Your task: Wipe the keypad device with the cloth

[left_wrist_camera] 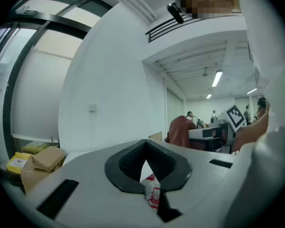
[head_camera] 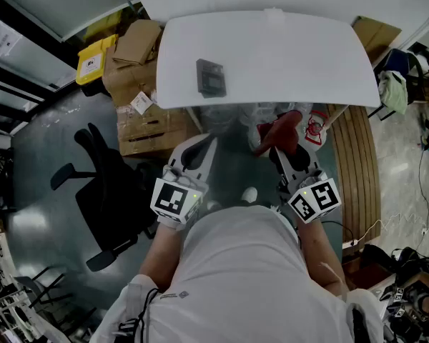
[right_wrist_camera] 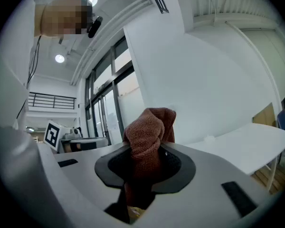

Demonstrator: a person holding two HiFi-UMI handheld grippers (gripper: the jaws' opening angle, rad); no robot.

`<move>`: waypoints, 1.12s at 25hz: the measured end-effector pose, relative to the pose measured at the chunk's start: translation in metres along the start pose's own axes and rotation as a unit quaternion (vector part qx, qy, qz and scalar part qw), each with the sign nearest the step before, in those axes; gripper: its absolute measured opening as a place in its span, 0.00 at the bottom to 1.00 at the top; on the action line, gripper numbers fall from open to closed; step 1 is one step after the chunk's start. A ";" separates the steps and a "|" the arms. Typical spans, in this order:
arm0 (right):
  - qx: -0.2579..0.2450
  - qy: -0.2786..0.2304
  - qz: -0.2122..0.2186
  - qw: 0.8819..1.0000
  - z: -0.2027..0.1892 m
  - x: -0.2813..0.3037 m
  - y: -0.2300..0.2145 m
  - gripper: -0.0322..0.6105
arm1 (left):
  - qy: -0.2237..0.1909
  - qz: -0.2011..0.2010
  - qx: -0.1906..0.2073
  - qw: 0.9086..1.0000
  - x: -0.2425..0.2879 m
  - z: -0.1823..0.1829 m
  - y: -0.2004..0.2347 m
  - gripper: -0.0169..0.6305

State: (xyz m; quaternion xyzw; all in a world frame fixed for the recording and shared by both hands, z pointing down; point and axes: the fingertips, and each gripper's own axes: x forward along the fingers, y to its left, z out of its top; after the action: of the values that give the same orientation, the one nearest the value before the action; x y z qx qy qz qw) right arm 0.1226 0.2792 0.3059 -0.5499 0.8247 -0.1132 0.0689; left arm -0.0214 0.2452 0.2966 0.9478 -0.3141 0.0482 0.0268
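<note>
The keypad device (head_camera: 211,77), a small dark grey block, lies on the white table (head_camera: 286,56), left of its middle. Both grippers hang below the table's near edge, close to my body and well short of the device. My right gripper (head_camera: 284,148) is shut on a reddish-brown cloth (head_camera: 284,128). In the right gripper view the cloth (right_wrist_camera: 149,127) bunches up out of the closed jaws of the right gripper (right_wrist_camera: 146,156). My left gripper (head_camera: 199,148) is shut and holds nothing; in its own view the left gripper (left_wrist_camera: 145,148) shows its pads meeting.
Cardboard boxes (head_camera: 139,98) and a yellow box (head_camera: 94,59) stand left of the table. A black office chair (head_camera: 104,191) is on the floor at left. A slatted wooden panel (head_camera: 354,163) runs along the right. A plastic bag with red print (head_camera: 313,126) lies under the table edge.
</note>
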 end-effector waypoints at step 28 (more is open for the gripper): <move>0.026 0.010 -0.011 1.000 -0.004 0.041 -0.070 0.21 | 0.028 0.002 -0.004 1.000 0.079 -0.018 0.037 0.04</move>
State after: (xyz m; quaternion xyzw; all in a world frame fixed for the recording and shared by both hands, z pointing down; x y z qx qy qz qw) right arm 0.1687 0.2155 0.3283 -0.5556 0.8162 -0.1403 0.0737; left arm 0.0182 0.1701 0.3237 0.9454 -0.3152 0.0731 0.0394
